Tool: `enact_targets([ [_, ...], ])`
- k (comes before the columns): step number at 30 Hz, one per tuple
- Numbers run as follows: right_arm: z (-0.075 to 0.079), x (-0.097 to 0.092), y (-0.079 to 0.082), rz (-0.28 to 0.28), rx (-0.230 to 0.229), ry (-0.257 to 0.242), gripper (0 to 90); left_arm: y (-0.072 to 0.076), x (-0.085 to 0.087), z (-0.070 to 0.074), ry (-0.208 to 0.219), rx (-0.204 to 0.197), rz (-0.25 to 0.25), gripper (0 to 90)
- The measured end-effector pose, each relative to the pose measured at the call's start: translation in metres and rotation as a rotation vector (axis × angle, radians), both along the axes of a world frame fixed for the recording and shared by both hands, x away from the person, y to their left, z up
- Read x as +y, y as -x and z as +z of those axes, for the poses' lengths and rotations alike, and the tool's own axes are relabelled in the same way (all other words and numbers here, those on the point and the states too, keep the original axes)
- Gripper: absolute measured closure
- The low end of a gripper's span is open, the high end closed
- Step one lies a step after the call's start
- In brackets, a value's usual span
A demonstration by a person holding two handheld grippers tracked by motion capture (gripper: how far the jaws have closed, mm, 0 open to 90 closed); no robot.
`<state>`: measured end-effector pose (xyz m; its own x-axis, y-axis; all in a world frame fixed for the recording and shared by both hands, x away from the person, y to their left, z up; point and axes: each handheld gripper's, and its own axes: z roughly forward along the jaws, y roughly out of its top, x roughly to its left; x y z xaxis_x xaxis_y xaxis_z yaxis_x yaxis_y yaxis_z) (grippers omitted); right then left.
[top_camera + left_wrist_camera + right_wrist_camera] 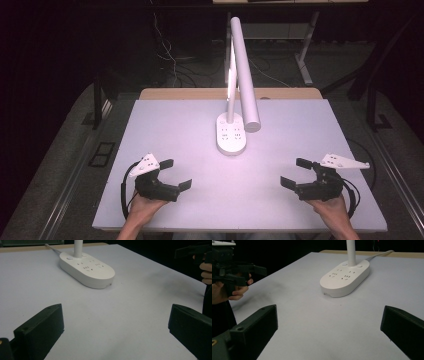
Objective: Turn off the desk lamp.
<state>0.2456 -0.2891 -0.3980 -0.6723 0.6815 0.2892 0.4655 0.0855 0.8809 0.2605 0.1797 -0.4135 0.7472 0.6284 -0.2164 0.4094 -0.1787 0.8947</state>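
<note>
At the left of the high view, the left gripper (175, 174) rests low over the near left part of the white table (165, 125), held from below by the person's left hand (144, 206); its two black jaws stand wide apart with only bare tabletop between them, and a grey three-cornered plate sits on top of it. In the middle of the table, toward the far edge and well apart from both grippers, stands a white desk lamp (231, 134) whose oval base carries socket holes and buttons, with a thin stem rising from it and a long tubular head (244, 70) angled overhead. A pale cord (379, 254) runs from the base toward the far edge. At the right, the right gripper (296, 173), held by the right hand (331, 207), mirrors the left one, its jaws likewise spread wide and gripping nothing.
</note>
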Motion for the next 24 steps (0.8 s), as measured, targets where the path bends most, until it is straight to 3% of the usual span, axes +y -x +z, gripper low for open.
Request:
enact_targets([
  [24, -0.0051, -0.0071, 0.0058, -0.006, 0.024, -0.001, 0.9, -0.0024, -0.0014, 0.0031, -0.001, 0.016, -0.011, 0.0],
])
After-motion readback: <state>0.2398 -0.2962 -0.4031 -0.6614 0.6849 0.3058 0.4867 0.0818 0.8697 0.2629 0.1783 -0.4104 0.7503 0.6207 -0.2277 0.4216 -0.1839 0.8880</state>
